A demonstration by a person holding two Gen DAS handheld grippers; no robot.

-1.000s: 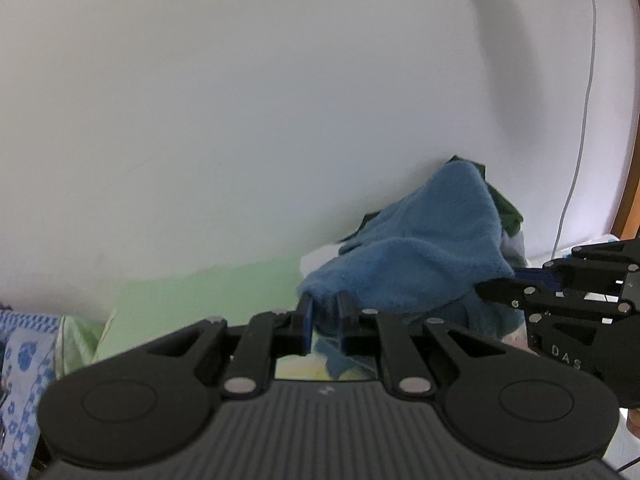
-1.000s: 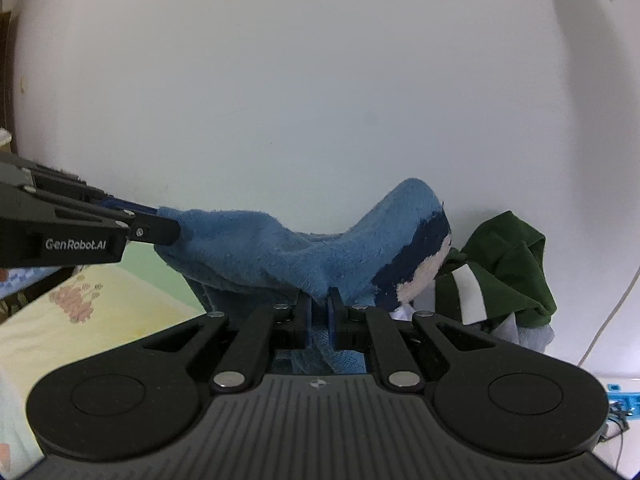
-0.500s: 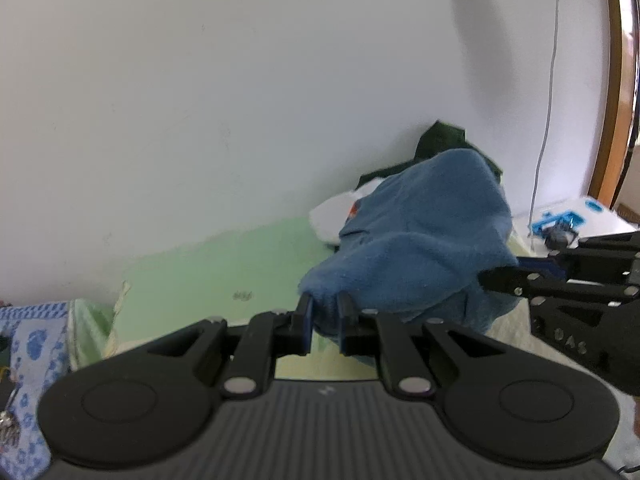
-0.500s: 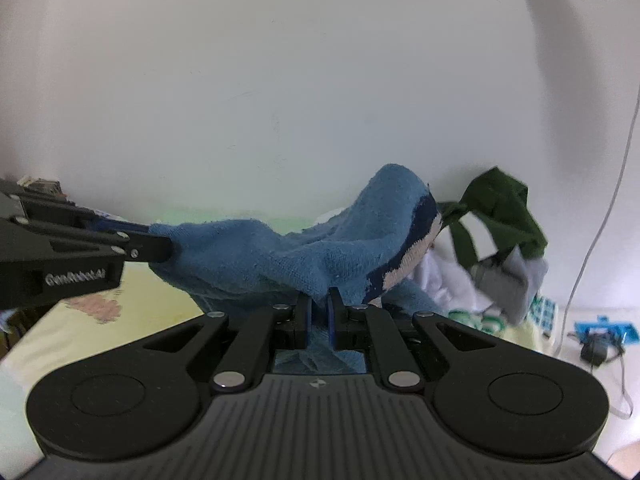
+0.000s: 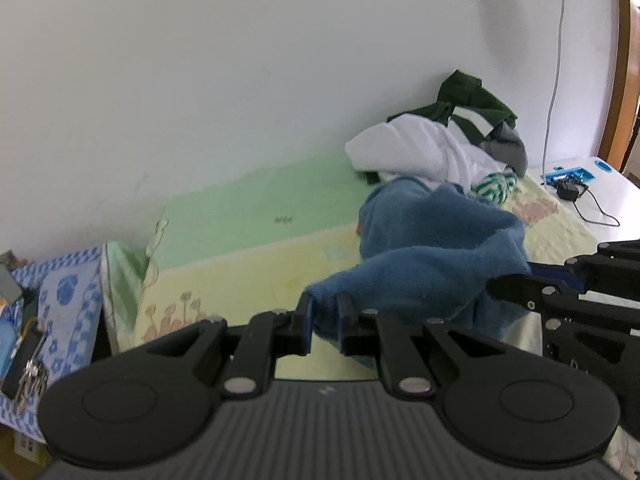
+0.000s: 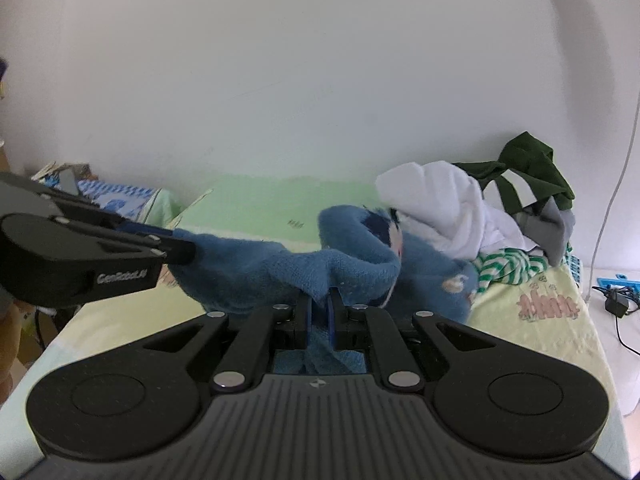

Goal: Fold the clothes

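Left gripper (image 5: 323, 312): jaws nearly closed, pinching edge of blue fleece garment (image 5: 432, 256). Right gripper (image 6: 319, 312): jaws likewise nearly closed, fleece edge clamped between pads. Garment slung between both grippers, far part trailing onto yellow-green bedsheet (image 5: 248, 256) near wall. Pile of clothes (image 6: 480, 216) behind it: white, dark green, grey, striped. Versus a second ago: both grippers lower and tipped further down; bed surface, formerly mostly hidden, now in view; garment less lifted, sagging toward sheet; grips unchanged.
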